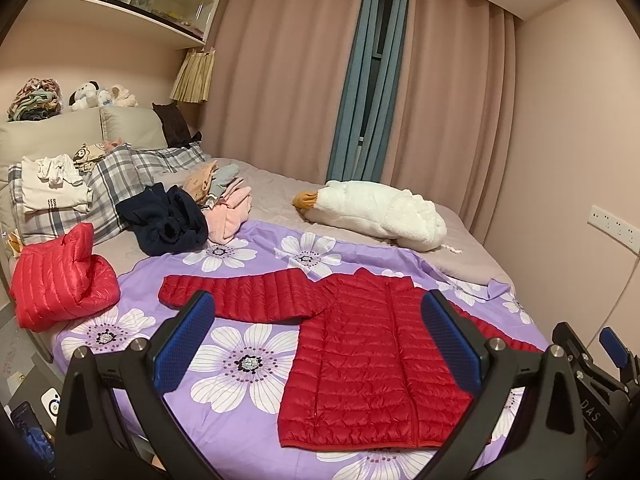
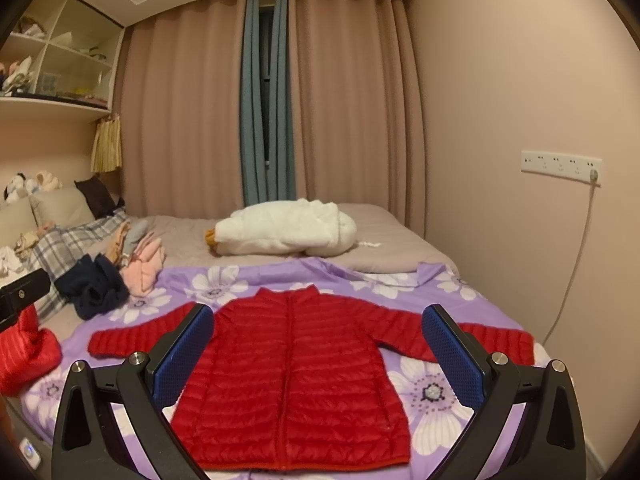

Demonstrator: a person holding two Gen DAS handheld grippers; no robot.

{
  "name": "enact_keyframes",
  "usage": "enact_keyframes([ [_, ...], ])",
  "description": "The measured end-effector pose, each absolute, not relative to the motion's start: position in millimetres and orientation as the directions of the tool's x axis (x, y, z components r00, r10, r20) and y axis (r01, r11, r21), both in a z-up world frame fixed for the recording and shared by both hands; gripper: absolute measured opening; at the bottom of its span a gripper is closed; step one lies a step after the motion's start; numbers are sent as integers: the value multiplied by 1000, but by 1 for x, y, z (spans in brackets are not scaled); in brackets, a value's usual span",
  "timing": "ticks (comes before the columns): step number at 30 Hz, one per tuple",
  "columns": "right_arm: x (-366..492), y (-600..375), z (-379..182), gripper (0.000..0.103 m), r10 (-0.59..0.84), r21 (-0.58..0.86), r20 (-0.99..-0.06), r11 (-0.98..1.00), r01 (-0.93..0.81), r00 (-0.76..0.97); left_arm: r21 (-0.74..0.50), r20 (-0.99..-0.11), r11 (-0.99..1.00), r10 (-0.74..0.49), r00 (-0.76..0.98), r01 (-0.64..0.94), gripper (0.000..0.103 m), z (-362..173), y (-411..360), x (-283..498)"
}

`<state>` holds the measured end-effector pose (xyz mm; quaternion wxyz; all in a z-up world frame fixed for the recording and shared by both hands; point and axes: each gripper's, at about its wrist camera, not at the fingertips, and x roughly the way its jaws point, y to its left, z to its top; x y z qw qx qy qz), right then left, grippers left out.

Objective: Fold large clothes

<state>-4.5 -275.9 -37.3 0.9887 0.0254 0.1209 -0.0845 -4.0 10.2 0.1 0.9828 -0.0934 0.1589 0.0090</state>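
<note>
Hovering wide apart and empty, the left tool (image 1: 318, 344) and right tool (image 2: 318, 354) face the red jacket (image 2: 292, 380) ahead; slippery quilting could slide, skewing the fold.

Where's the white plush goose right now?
The white plush goose lies on the grey bedsheet by the pink curtains, beyond the spread red quilted jacket.
</note>
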Motion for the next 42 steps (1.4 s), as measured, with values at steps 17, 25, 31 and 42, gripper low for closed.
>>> enact_keyframes([
  [17,-2,-276,-34,103,-160,28,-244,985,172,956,-178,-315,983,-13,949,-46,103,0,10,-4],
  [25,-3,-274,-33,103,-164,27,-242,984,176,956,-178,-312,983,-15,950,-42,103,-1,10,-6],
  [31,-3,-275,-32,103,-164,24,-241,984,174,957,-178,-311,983,-16,950,-42,103,-1,11,-7],
  [42,-2,-276,-31,103,-164,23,-242,984,175,956,-173,-310,984,-12,951,-44,103,-1,8,-9],
])
